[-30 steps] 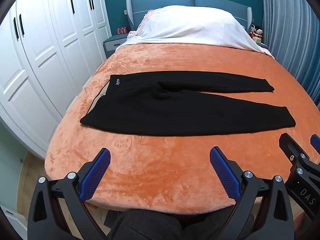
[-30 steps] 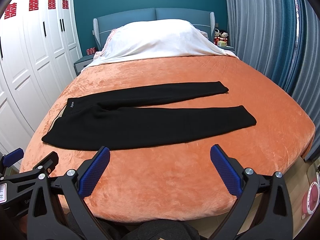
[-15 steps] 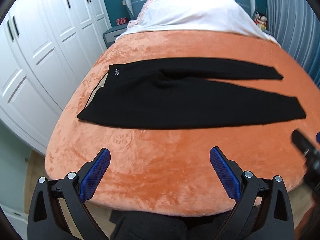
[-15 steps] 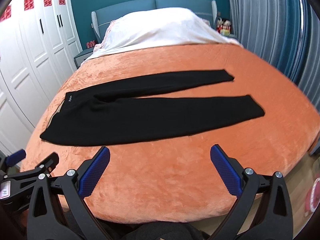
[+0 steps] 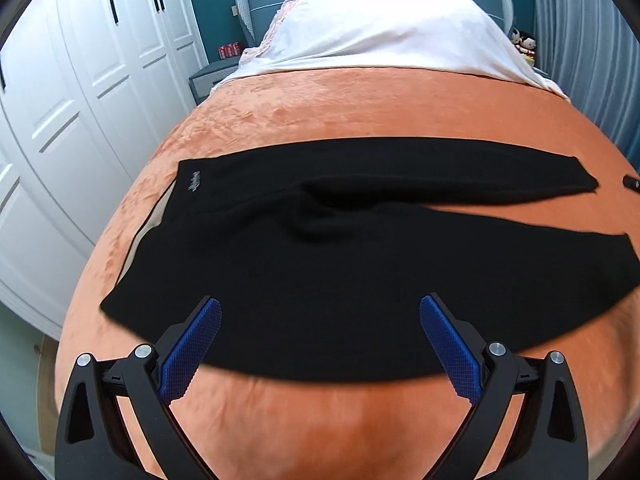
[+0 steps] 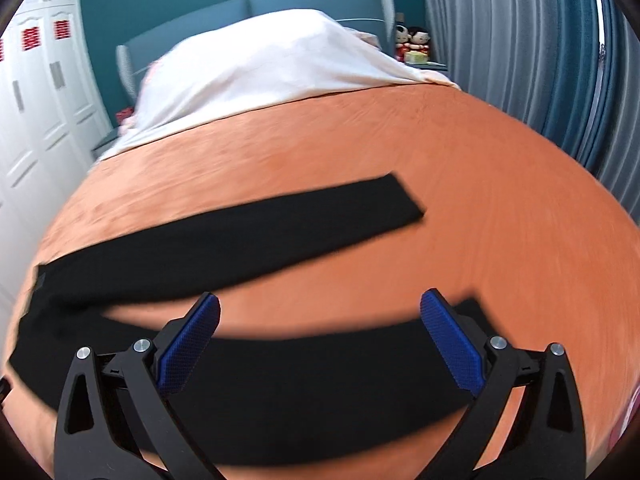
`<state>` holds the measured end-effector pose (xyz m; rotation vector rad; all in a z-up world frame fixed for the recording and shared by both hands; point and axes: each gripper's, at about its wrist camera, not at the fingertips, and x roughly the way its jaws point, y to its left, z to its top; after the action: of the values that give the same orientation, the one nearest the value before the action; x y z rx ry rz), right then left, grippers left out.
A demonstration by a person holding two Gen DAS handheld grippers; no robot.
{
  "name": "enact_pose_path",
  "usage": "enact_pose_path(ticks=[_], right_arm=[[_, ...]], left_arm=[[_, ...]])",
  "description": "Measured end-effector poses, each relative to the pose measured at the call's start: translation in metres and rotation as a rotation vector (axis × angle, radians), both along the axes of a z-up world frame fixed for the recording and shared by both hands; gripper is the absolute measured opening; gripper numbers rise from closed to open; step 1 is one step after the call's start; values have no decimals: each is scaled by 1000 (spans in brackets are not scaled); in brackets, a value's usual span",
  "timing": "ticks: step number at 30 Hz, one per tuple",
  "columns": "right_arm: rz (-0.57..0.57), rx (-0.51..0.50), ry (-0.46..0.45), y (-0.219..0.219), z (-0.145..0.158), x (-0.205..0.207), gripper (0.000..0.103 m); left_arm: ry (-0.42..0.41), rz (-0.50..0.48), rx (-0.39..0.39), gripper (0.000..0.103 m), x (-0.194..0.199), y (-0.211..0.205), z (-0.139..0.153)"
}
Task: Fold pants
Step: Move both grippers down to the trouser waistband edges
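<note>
Pants (image 5: 360, 280) flat across orange bed (image 5: 360, 112), waistband at 9 o'clock, cuffs at 3. Soft, light, limp, likely to sag: best pinched at near hem. Left fingers (image 5: 191, 350) and right fingers (image 6: 450, 344) spread wide, holding nothing.

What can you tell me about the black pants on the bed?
The pants are plain black, of a soft knit-looking fabric, with a small pale logo near the waistband. They lie flat and unfolded across the orange blanket, waist toward the wardrobe side, the two legs spread apart in a narrow V with blanket showing between them. There's slight bunching at the crotch. Neither gripper is touching them.
</note>
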<state>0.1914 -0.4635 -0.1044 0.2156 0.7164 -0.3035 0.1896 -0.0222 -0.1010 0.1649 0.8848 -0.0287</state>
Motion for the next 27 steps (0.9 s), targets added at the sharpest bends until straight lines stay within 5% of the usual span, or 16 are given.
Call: enact_pose_path(ticks=[6, 14, 20, 27], right_arm=[[-87, 9, 64, -72, -34, 101, 98], [-111, -52, 153, -116, -69, 188, 98], [-129, -46, 240, -134, -89, 224, 98], [-119, -37, 269, -136, -110, 236, 97]], left_arm=[[23, 35, 57, 98, 65, -13, -24], [122, 119, 49, 98, 158, 12, -44], [48, 162, 118, 98, 205, 51, -42], [78, 316, 96, 98, 274, 141, -49]])
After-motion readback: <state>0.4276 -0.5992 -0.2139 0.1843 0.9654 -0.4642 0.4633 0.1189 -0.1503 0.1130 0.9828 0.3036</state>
